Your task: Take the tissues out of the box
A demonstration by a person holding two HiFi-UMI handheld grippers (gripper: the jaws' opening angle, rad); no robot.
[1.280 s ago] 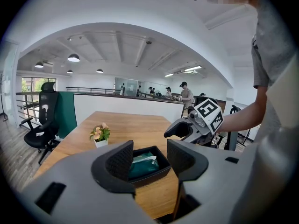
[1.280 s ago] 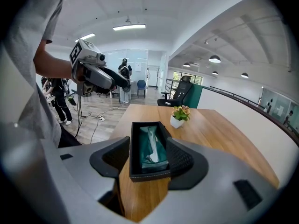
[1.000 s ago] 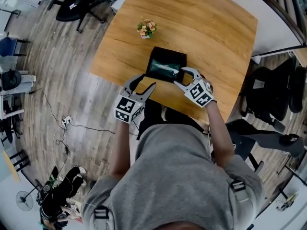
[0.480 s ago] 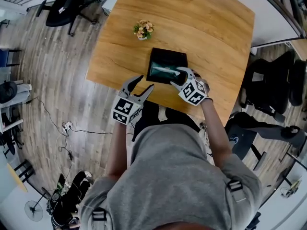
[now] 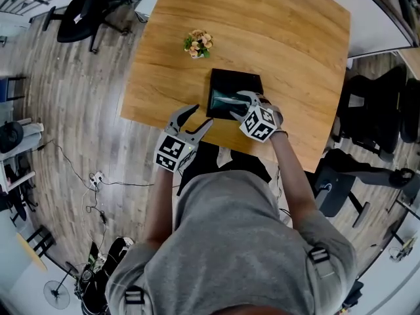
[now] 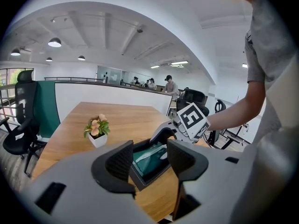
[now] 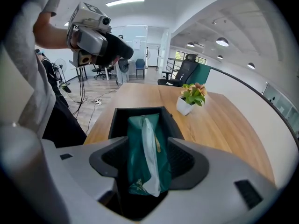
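Green tissue pack [image 7: 144, 157] sits down inside the black box [image 5: 223, 74], with a white sheet poking out the top. The right gripper [image 5: 241, 105] is dipped into the box, its 2 pads snug against the pack's long sides, so it looks like it's pinching it. The left gripper [image 5: 199, 115] hangs just off the box's near-left corner, jaws spread, nothing in them.

If it were me, I'd squeeze firmly and lift straight up so the pack clears the box walls, maybe pinning the box with the left. The table [image 5: 282, 38] edge runs right behind the box on the person's side. Beyond the box there's loads of bare wood, with only a little flower pot [image 5: 199, 42] off its far-left corner.
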